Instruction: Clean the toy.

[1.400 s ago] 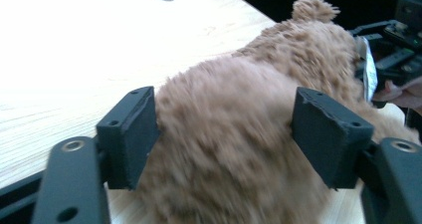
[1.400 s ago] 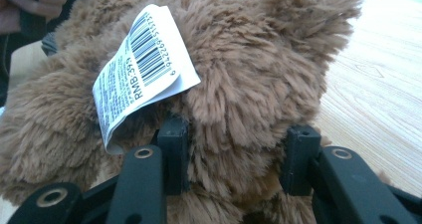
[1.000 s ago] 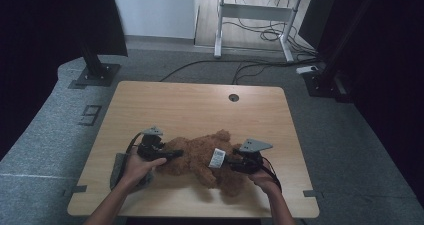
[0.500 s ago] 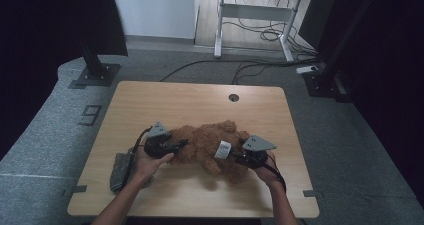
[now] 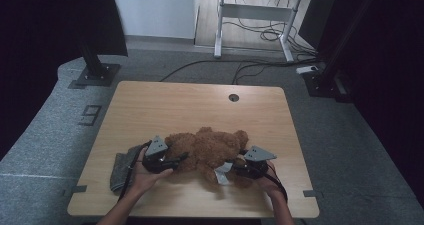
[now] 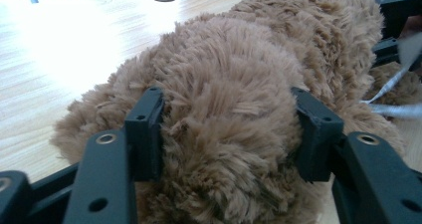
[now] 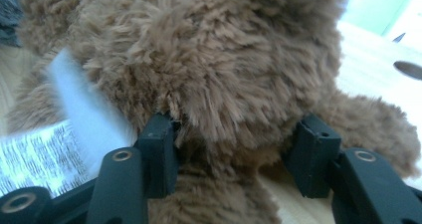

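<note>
Teddy bear (image 5: 207,150) brown, white printed tag (image 5: 221,174); cloth (image 5: 121,169) grey; table (image 5: 165,105) light wood; tool jaws black.

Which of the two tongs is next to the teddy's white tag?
The right tongs. The white tag hangs just beside them on the teddy bear; the left tongs are at the bear's other side, near a grey cloth.

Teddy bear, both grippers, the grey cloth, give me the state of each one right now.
Teddy bear: lying on the table, fur bulging between both grippers' fingers.
Left gripper: jaws just opening, fingers against the fur.
Right gripper: jaws just opening, astride the bear.
Grey cloth: crumpled, beside left hand.
</note>
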### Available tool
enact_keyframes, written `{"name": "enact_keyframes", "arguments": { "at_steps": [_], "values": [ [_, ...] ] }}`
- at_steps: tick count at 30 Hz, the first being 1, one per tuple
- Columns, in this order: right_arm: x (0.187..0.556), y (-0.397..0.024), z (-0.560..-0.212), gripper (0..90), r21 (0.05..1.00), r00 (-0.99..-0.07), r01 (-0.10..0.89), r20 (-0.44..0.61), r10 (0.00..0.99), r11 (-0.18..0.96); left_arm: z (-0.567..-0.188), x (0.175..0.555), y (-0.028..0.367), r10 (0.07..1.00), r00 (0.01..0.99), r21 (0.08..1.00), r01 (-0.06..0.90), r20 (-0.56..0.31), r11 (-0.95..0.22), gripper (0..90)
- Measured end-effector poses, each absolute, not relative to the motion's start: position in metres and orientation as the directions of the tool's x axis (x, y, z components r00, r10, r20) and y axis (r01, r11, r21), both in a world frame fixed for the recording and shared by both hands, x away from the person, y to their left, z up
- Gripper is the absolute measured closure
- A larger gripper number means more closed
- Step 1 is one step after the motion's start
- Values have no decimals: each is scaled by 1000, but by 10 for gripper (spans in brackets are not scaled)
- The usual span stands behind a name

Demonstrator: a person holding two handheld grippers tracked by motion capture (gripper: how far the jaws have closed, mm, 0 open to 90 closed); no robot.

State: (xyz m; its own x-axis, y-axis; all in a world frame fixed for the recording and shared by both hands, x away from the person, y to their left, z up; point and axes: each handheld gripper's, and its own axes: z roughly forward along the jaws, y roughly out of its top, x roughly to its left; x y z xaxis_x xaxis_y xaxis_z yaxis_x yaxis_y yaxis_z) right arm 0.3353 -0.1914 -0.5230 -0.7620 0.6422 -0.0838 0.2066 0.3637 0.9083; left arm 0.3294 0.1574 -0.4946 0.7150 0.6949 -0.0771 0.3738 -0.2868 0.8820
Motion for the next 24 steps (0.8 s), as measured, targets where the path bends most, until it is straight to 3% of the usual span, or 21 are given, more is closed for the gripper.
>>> {"name": "enact_keyframes", "arguments": {
  "at_steps": [10, 17, 24],
  "values": [
    [336, -193, -527, 419, 902, -757, 257, -34, 653, 345, -489, 333, 169, 705, 693, 879, 420, -151, -224, 272],
    [337, -192, -531, 420, 891, -753, 281, -26, 657, 356, -485, 333, 189, 724, 664, 861, 466, -187, -205, 261],
    [340, -191, -533, 428, 888, -748, 288, -26, 664, 359, -495, 346, 187, 688, 668, 811, 550, -285, -198, 265]
  ]
}}
